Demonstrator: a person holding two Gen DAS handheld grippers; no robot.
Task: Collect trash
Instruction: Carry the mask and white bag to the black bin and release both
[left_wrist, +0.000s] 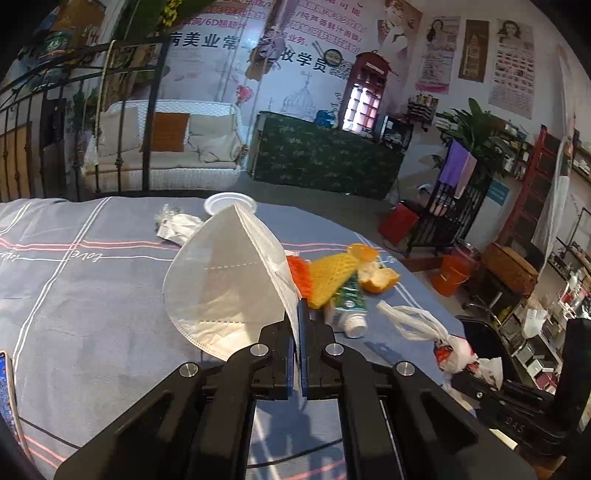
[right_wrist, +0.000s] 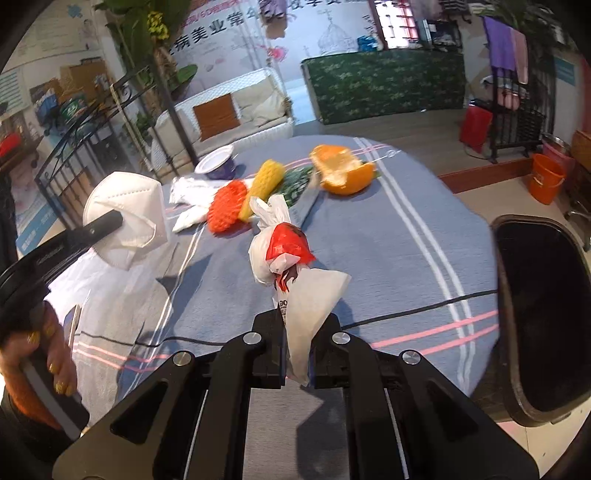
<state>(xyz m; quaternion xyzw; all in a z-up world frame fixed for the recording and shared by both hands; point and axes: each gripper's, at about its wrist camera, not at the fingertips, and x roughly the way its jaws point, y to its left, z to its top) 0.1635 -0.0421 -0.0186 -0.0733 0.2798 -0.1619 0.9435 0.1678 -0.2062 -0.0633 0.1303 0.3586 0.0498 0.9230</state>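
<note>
Trash lies scattered over a round surface (right_wrist: 388, 236) covered with a blue-grey striped cloth, and two pieces of it are already held. The left gripper (left_wrist: 298, 317) has its fingers closed on the edge of a white face mask (left_wrist: 225, 284), which stands up off the cloth; in the right wrist view the mask (right_wrist: 129, 218) hangs at the left. The right gripper (right_wrist: 297, 332) has its fingers clamped on a knotted white plastic bag (right_wrist: 295, 258) with red print, lifted above the cloth. Farther back on the surface lie a piece of orange peel (right_wrist: 341, 171), a yellow foam net (right_wrist: 264, 181) touching an orange foam net (right_wrist: 225, 205), a green-and-white tube (left_wrist: 349, 306) and a crumpled white wrapper (right_wrist: 188, 192). A white paper plate (left_wrist: 229, 203) sits near the far edge. A dark bin (right_wrist: 543, 314) stands just beside the surface at the right. A hand (right_wrist: 40, 354) grips the left gripper's handle.
</note>
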